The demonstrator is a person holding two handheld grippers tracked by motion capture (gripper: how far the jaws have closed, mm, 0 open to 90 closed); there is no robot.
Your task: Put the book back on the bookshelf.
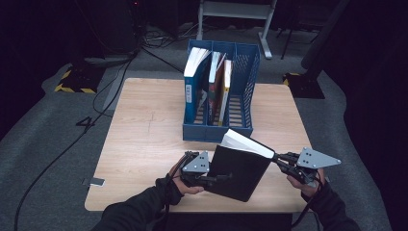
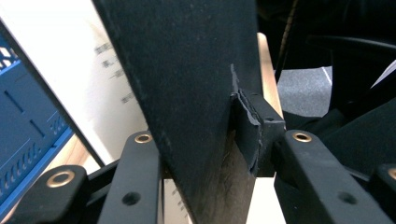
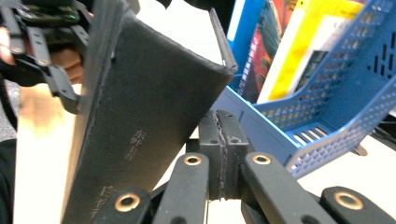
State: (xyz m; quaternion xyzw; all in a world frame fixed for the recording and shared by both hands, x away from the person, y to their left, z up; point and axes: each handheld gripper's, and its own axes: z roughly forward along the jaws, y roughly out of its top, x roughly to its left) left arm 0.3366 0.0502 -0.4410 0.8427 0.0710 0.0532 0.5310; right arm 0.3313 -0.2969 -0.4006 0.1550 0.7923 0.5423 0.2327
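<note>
a thick black hardcover book (image 1: 239, 169) with white page edges is lifted at the near edge of the light wooden counter (image 1: 144, 139), tilted so that its dark cover faces the person and its white page block (image 1: 246, 142) points up toward the far side. it sits between the two hands, just in front of the blue plastic three-slot file rack (image 1: 245, 84), which stands near the middle of the counter toward its far edge.

the left gripper (image 1: 222, 177) holds the book at its left lower side. in the left gripper view, the black cover (image 2: 187, 93) runs down between the two black jaws, and the padded right fingertip (image 2: 257, 135) presses against it, so this gripper is clamped on the book. the left hand (image 1: 179, 183) rests just above the near edge of the counter.

the right gripper (image 1: 277, 158) meets the book at its upper right corner, beside the page block. in the right gripper view its two pads (image 3: 223, 154) are pressed flat together with nothing showing between them, and the book's cover (image 3: 140, 116) leans just to the left of them, with small pale lettering on it. whether the pads touch the book there cannot be told.

in the rack's left slot stands a blue-spined book (image 1: 192, 86) with white pages. the middle slot carries thinner books with red and yellow covers (image 1: 219, 84). the right slot, with its perforated wall (image 3: 345, 70), has no book visible in it. dark cables (image 1: 96, 110) trail on the grey floor past the left edge of the counter.
</note>
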